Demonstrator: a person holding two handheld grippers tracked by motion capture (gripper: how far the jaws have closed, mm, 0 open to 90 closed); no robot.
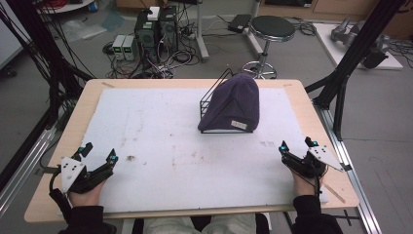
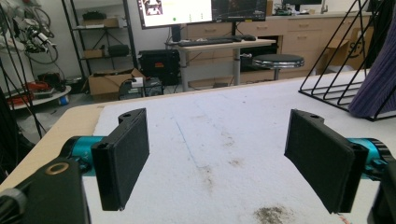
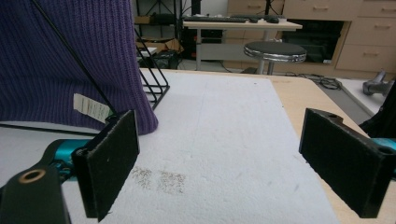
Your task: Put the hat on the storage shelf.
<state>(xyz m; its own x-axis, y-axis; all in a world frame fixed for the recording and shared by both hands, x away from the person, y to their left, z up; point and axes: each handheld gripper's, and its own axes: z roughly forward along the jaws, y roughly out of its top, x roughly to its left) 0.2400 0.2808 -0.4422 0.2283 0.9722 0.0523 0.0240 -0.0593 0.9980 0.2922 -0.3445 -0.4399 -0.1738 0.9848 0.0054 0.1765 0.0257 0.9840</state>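
Well ahead of right gripper point(image 1: 297, 145): beanie point(image 1: 234, 103).

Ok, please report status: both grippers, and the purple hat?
Left gripper open, right gripper open, both empty. Purple hat draped over wire rack, untouched. Nothing between.

even indoor light, soft focus

I see grey floor, a black stool point(image 1: 272, 28) at one o'clock, computer towers point(image 1: 156, 29) at eleven.
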